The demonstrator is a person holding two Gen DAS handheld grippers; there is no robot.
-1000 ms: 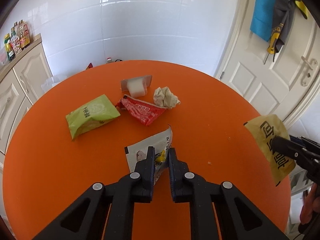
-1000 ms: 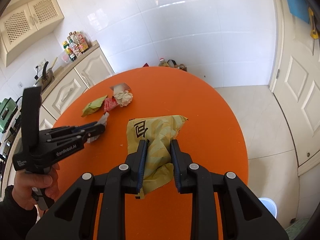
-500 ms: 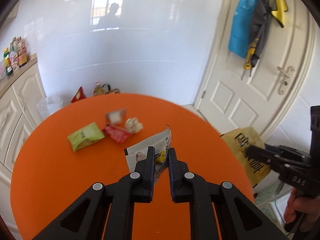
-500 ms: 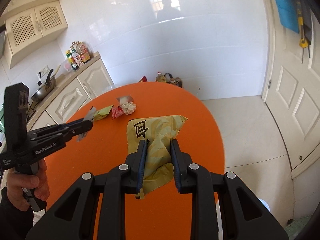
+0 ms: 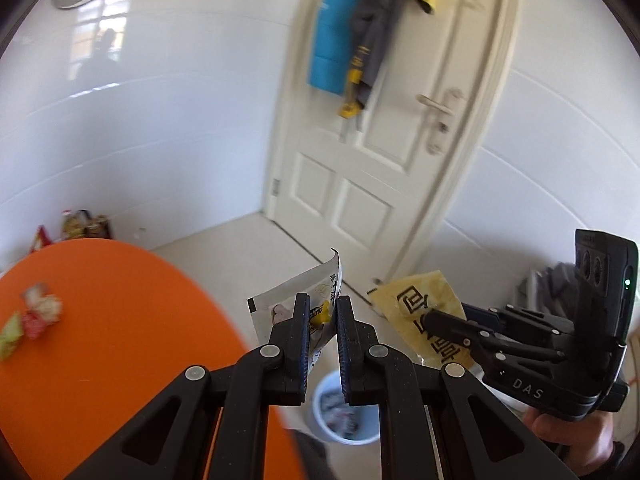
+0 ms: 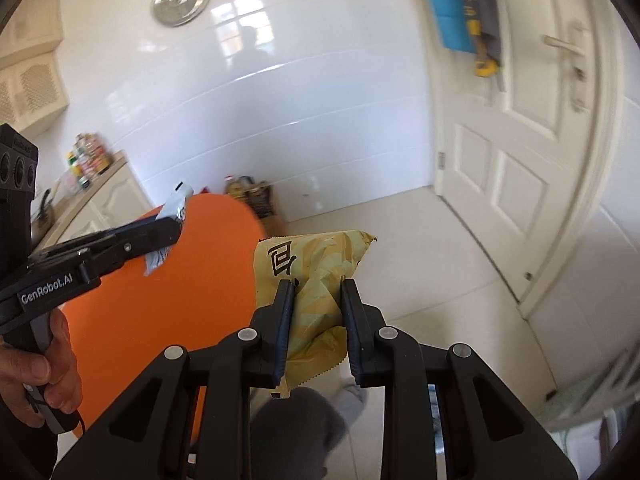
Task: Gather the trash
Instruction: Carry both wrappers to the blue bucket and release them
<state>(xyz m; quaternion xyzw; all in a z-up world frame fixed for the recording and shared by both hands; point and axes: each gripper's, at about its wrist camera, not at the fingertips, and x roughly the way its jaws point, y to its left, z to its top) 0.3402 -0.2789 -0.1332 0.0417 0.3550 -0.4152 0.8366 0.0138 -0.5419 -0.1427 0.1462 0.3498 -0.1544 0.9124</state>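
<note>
Tools first: your left tool (image 5: 322, 320) is clamped on a white printed wrapper (image 5: 292, 300), whose free end curls up toward twelve o'clock above the fingertips. Your right tool (image 6: 316, 300) is clamped on a crumpled yellow snack bag (image 6: 312, 264) with black characters, bunched between the pads and hanging below them. In the left wrist view, a pale blue waste bin (image 5: 346, 412) sits on the tiled floor at six o'clock, just under the left tool and already holding scraps. The orange counter (image 5: 100, 340) lies at nine o'clock, and blurred wrappers (image 5: 30, 320) rest near its far left edge. At one o'clock stands a white door (image 5: 384, 140).
</note>
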